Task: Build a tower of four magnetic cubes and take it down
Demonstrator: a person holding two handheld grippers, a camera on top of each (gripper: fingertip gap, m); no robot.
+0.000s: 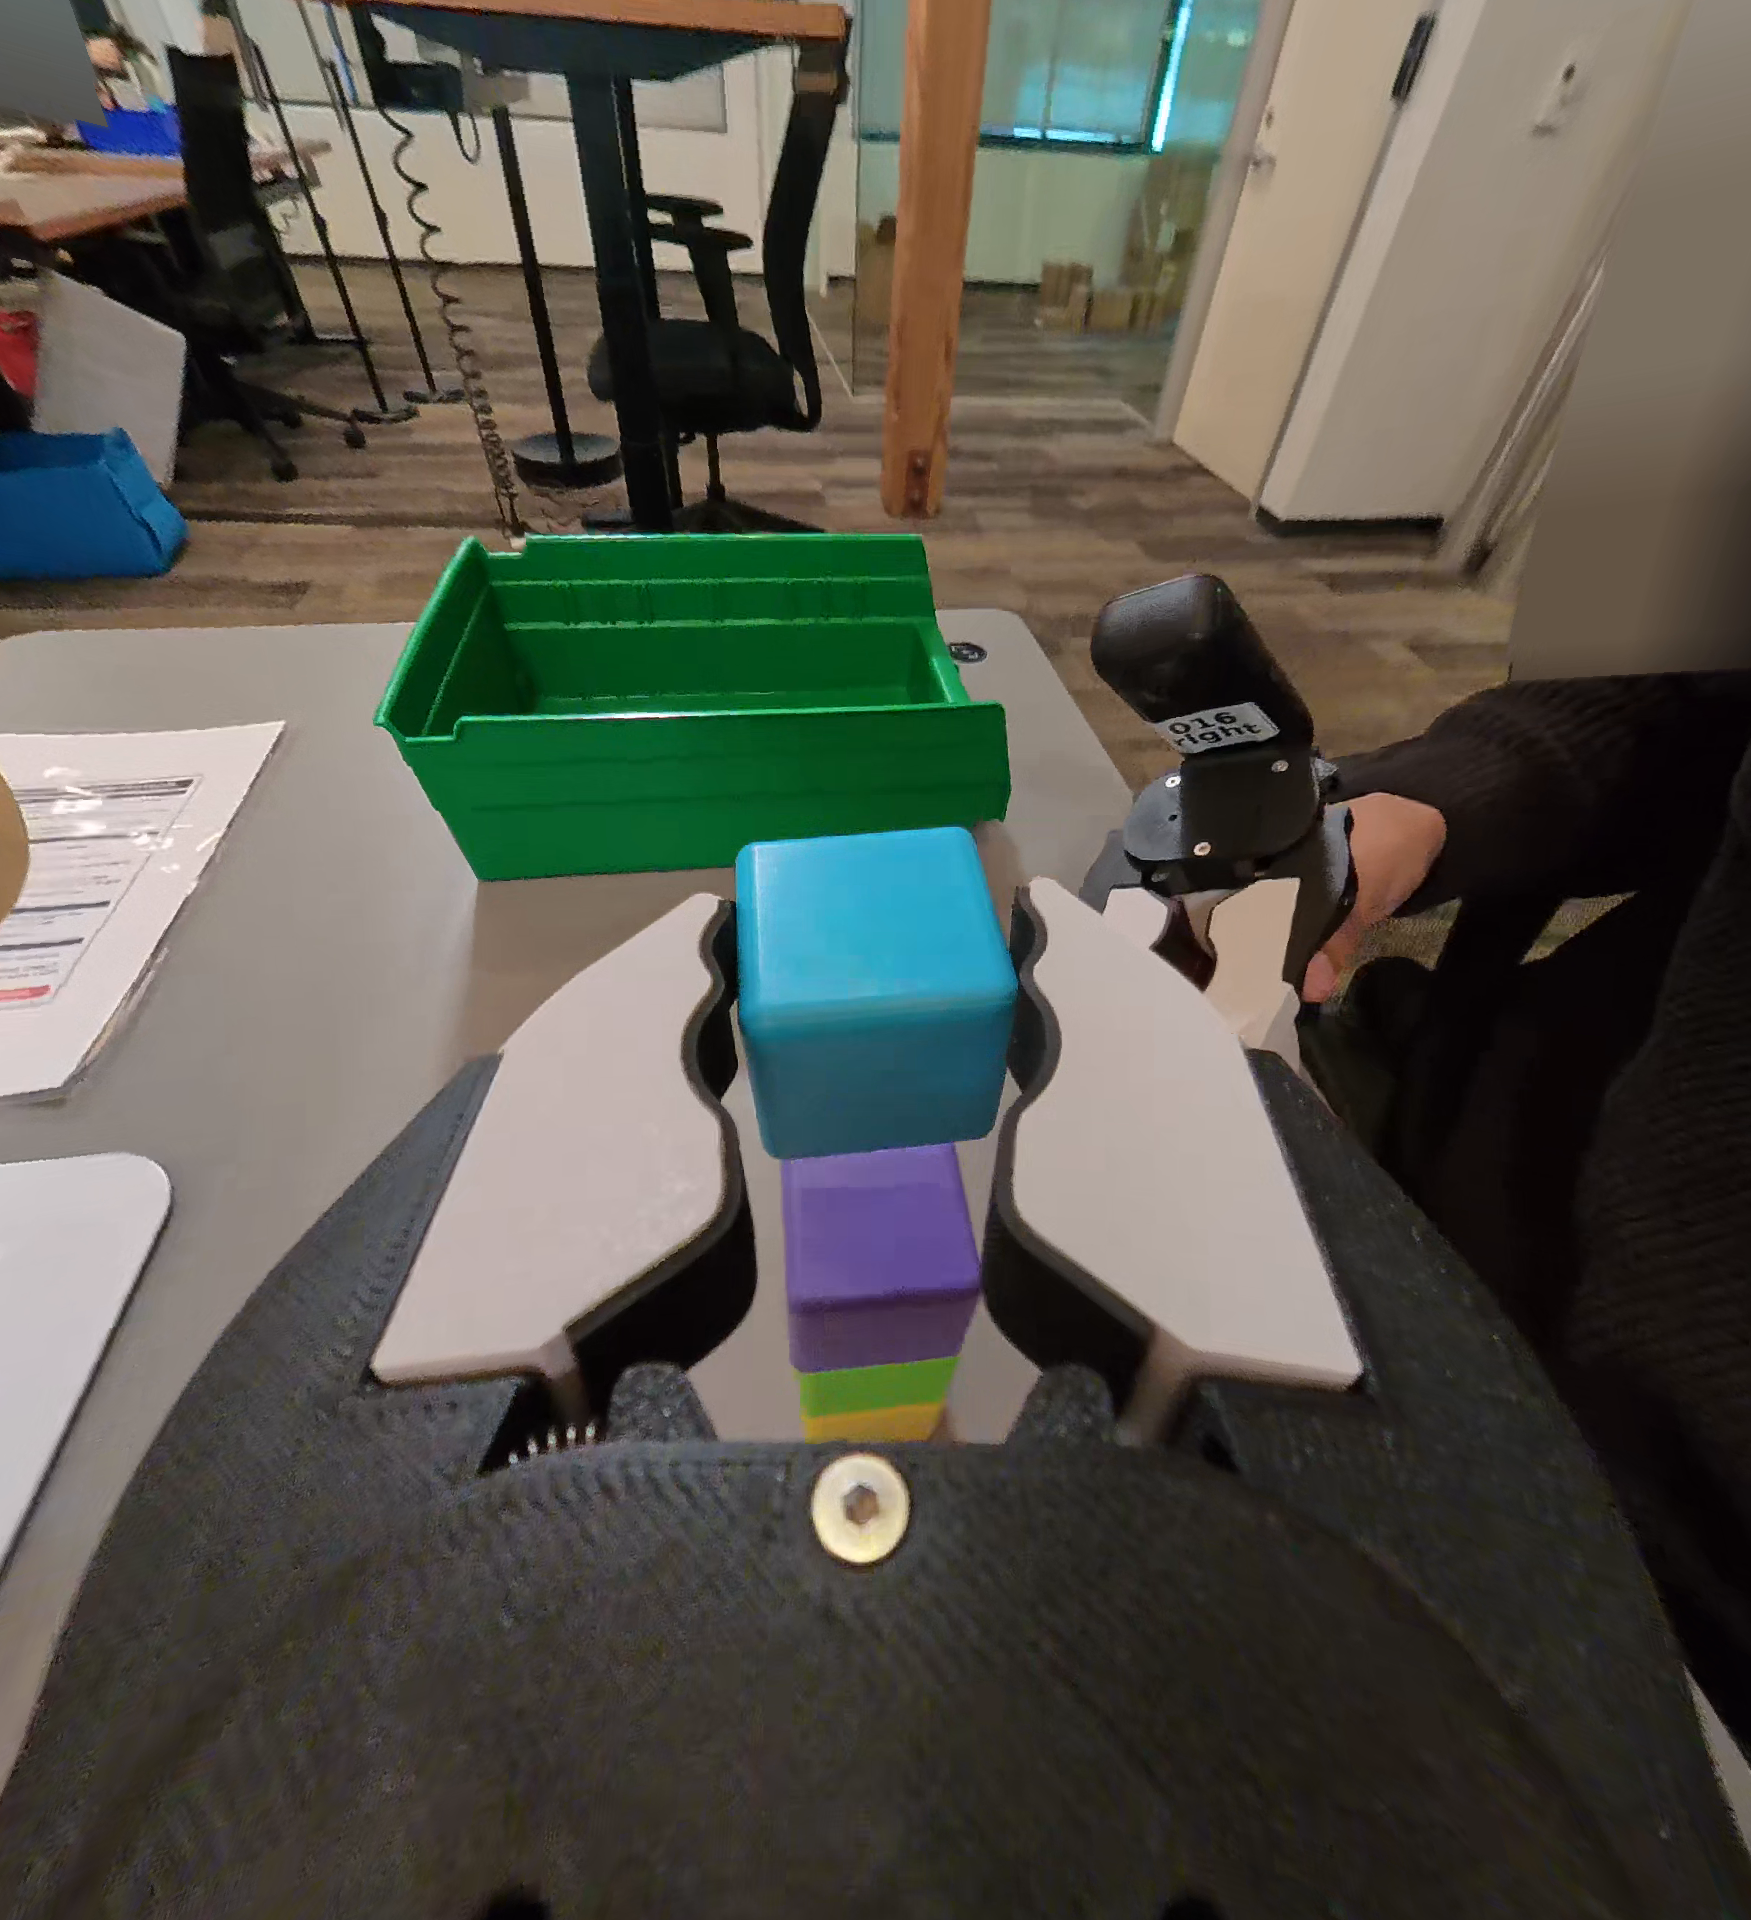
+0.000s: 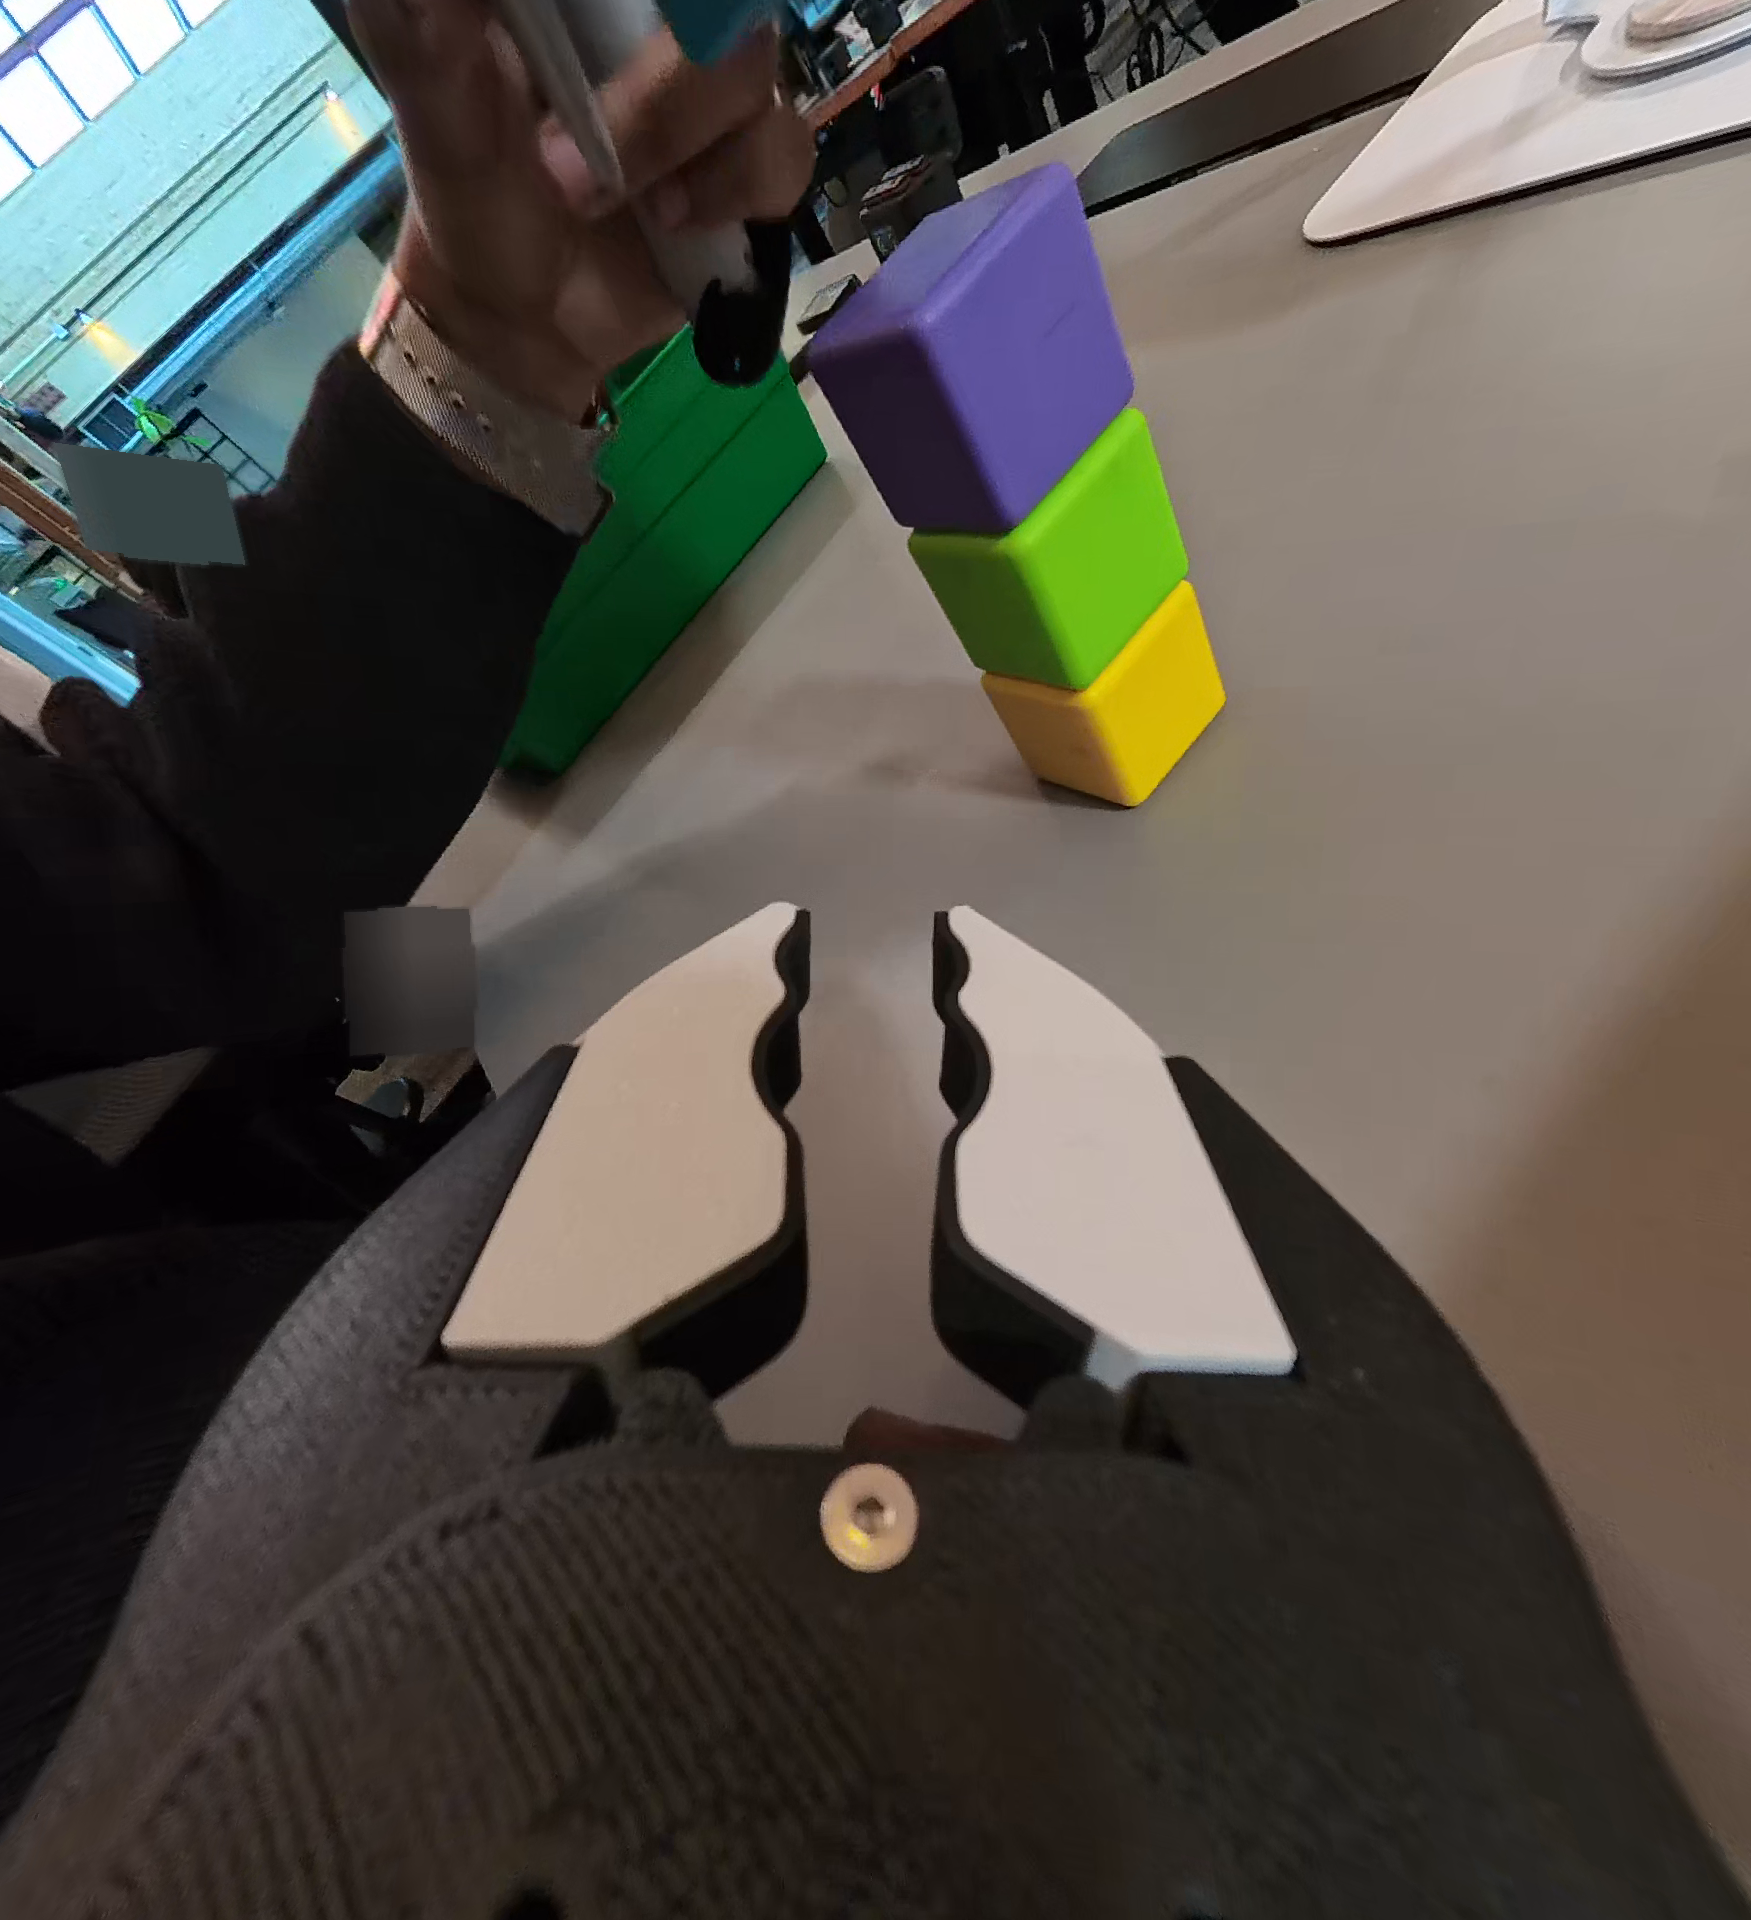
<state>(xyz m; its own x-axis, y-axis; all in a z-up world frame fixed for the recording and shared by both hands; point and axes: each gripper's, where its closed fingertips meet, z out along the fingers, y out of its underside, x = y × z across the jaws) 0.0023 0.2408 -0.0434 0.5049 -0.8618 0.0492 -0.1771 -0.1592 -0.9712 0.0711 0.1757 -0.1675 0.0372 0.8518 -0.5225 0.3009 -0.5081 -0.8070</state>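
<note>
A stack stands just in front of the green bin (image 1: 694,717): yellow cube (image 2: 1120,717), green cube (image 2: 1053,551), purple cube (image 2: 975,353). Above that stack, the left gripper (image 1: 876,987) is clamped on a blue cube (image 1: 876,987), not touching it. Right of the stack, the right gripper (image 2: 871,935) hangs empty, jaws slightly apart.

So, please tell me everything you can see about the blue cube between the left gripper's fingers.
The blue cube is teal-blue, with rounded edges and a smooth matte surface that looks like painted wood or plastic. The left gripper clamps it on two opposite sides, roughly level, above the purple cube that tops a stack over a green cube and a yellow cube. Whether it touches the purple cube I cannot tell. The green bin stands behind it.
</note>
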